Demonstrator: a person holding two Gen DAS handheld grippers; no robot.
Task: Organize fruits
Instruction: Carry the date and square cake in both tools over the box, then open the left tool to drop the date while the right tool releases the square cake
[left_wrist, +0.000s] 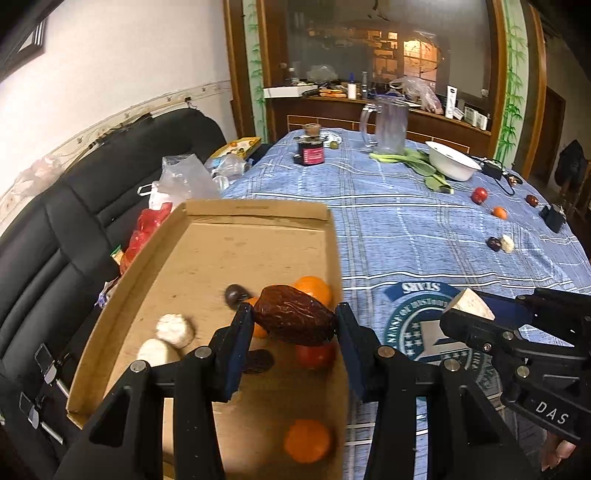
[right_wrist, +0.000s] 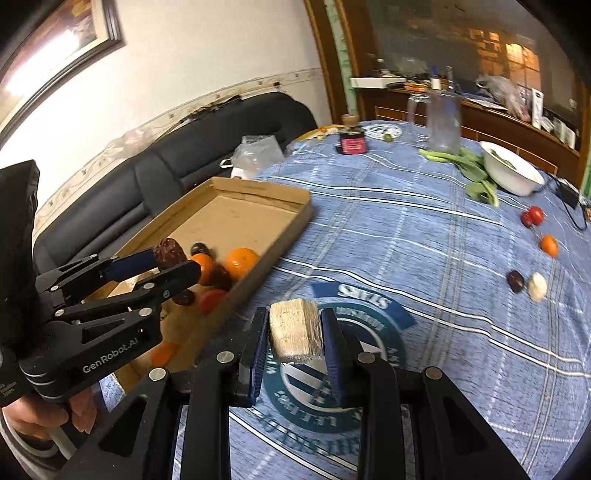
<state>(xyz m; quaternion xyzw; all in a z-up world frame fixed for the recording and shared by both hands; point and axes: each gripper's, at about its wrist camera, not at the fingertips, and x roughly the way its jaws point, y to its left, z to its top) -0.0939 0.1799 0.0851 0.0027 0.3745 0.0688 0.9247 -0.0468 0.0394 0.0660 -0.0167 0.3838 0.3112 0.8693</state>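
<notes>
**Two fruits in hand, both poised at the cardboard tray**

Left wrist view: the left gripper (left_wrist: 294, 325) has its fingers clamped on a wrinkled brown date (left_wrist: 293, 320), held above the near end of the cardboard tray (left_wrist: 207, 236). Below it lie oranges (left_wrist: 312, 290), a red fruit (left_wrist: 314, 355), pale round pieces (left_wrist: 174, 329) and dark dates (left_wrist: 235, 295). If released from this height, I judge the date could bounce off the fruit underneath and roll — the tray's right wall sits just beside the drop point. The gripper's own frame hides the tray floor directly beneath, so the landing spot is unclear.

Right wrist view: the right gripper (right_wrist: 295, 334) pinches a pale wedge-shaped piece (right_wrist: 295, 332) over the blue checked counter (right_wrist: 424, 236), just outside the tray wall, with the left gripper close by on its left. The two tools could collide if both move in together. What the wedge is — cut fruit or something else — I cannot tell. More fruit waits well apart: a red one (right_wrist: 532, 216), an orange (right_wrist: 549, 245), a dark date (right_wrist: 515, 281) touching a pale piece (right_wrist: 537, 286).
</notes>
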